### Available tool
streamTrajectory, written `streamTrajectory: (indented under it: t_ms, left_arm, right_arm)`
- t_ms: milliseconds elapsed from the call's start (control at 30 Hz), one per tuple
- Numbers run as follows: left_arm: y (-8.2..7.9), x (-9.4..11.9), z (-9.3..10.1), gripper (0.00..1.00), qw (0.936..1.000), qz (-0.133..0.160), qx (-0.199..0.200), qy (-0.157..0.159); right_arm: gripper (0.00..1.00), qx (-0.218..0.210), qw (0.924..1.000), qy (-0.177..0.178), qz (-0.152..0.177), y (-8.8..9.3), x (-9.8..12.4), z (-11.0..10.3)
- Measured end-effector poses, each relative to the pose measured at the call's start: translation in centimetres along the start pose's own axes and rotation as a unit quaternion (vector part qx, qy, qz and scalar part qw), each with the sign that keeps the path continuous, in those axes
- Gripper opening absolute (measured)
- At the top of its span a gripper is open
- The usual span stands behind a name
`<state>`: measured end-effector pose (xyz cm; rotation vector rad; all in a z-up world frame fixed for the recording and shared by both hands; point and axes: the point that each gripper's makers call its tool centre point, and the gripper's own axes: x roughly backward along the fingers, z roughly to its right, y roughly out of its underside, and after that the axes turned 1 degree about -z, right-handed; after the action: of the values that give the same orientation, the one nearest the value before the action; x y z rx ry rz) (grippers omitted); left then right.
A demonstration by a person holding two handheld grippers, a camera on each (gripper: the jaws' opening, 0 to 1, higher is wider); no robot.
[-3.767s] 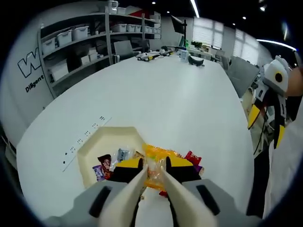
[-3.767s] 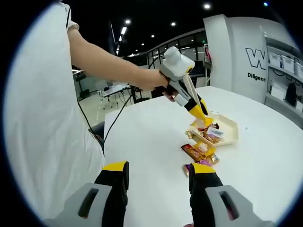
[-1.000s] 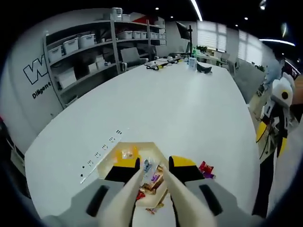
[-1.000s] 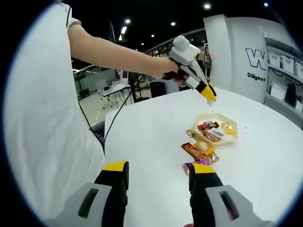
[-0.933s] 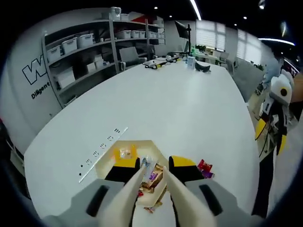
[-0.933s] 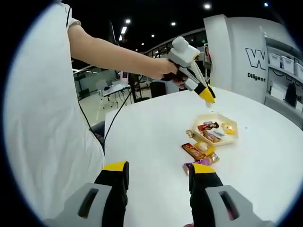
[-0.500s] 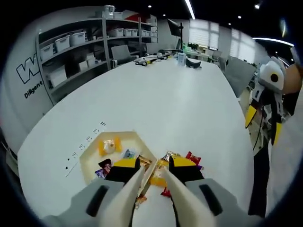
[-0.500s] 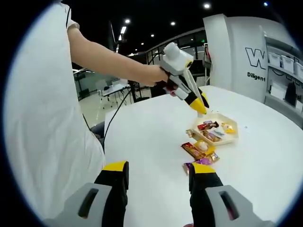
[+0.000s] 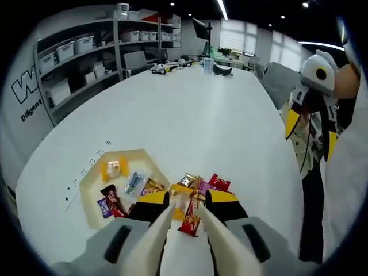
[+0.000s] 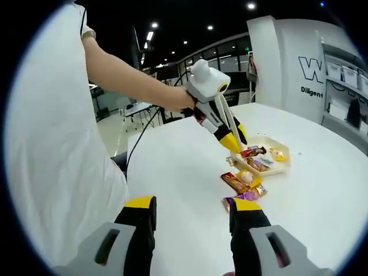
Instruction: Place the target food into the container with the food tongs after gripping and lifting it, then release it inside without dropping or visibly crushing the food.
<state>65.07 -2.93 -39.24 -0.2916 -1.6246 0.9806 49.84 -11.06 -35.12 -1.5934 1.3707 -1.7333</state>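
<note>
The left gripper view looks down on the white counter (image 9: 190, 115), with the cream hexagonal container (image 9: 92, 181) at lower left. Inside it lie an orange-wrapped snack (image 9: 114, 168), a pale blue packet (image 9: 134, 183), a dark red bar (image 9: 112, 201) and a purple packet (image 9: 103, 205). Just right of the container, a loose pile of wrapped snacks (image 9: 195, 187) rests on the counter, including a red packet (image 9: 218, 183) and a red bar (image 9: 190, 214). Shelving with storage bins (image 9: 75, 52) stands along the far wall.

The right gripper view shows what the other cannot: the person's arm (image 10: 126, 77) carrying the left tongs (image 10: 234, 144) above the near edge of the container (image 10: 276, 164), with the snack pile (image 10: 241, 184) between the container and the camera. The right tongs (image 10: 192, 221) rise from the bottom of this view over bare counter.

Compared with half a second ago, the left tongs sit lower and nearer the pile in the right gripper view. In the left gripper view the container lies farther left and the pile now sits directly ahead of the tips.

The left tongs (image 9: 185, 210) stand slightly apart, with a narrow gap between the cream blades; the tips hang over the pile, and contact cannot be confirmed. They carry nothing. The right tongs stand wide apart, holding nothing. The target food remains in the pile on the counter, outside the container.
</note>
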Motion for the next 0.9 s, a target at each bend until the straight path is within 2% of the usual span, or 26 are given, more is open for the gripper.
streamTrajectory:
  t_ms: [433,667,900]
  left_arm:
    - [1.5,-1.8,2.2,0.22,0.9989,-0.025,-0.031,0.026]
    - [1.9,-2.8,2.3,0.23,0.9977,-0.036,-0.047,0.031]
    - [2.9,-3.6,2.3,0.23,0.9952,-0.056,-0.072,0.034]
  right_arm:
    - [0.48,-0.004,1.0000,0.001,0.000,0.1,-0.1,0.3]
    - [0.48,-0.007,1.0000,0.003,-0.002,0.3,0.0,0.5]
    - [0.48,-0.009,0.9999,0.004,-0.003,0.4,0.0,0.7]
